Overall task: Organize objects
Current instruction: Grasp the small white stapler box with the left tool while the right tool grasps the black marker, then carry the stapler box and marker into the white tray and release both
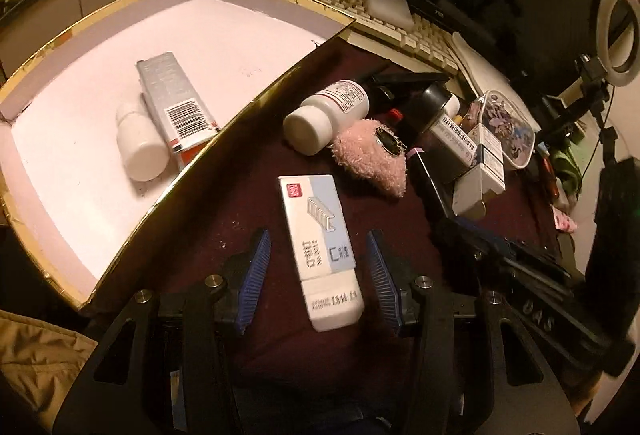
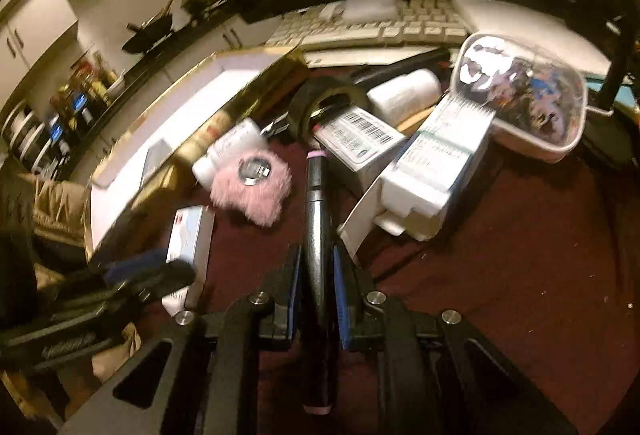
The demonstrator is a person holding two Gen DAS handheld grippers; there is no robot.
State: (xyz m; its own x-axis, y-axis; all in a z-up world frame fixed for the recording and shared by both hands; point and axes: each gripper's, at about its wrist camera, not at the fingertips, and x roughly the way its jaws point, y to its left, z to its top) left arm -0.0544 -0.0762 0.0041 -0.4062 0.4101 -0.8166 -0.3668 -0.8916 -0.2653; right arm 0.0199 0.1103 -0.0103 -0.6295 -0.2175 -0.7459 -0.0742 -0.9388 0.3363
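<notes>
left gripper (image 1: 320,267) jaws apart, straddling a staple box (image 1: 320,251) flat on the maroon cloth (image 1: 248,347), pads not touching it. right gripper (image 2: 316,275) clamped on a black marker (image 2: 316,235) w/ pink end caps. gold-edged tray (image 1: 256,103) on the left holds a white bottle (image 1: 140,143) & a grey carton (image 1: 176,103) side by side. crowding just ahead of the box: another white bottle (image 1: 324,115) on its side, pink fluffy thing (image 1: 372,159), stacked small boxes (image 1: 480,163), clear tub of stickers (image 1: 508,127). keyboard (image 1: 384,11) behind

free: maroon cloth (image 2: 500,275) right | blocked: box pile (image 2: 420,175), gold-edged tray wall (image 1: 224,123)
</notes>
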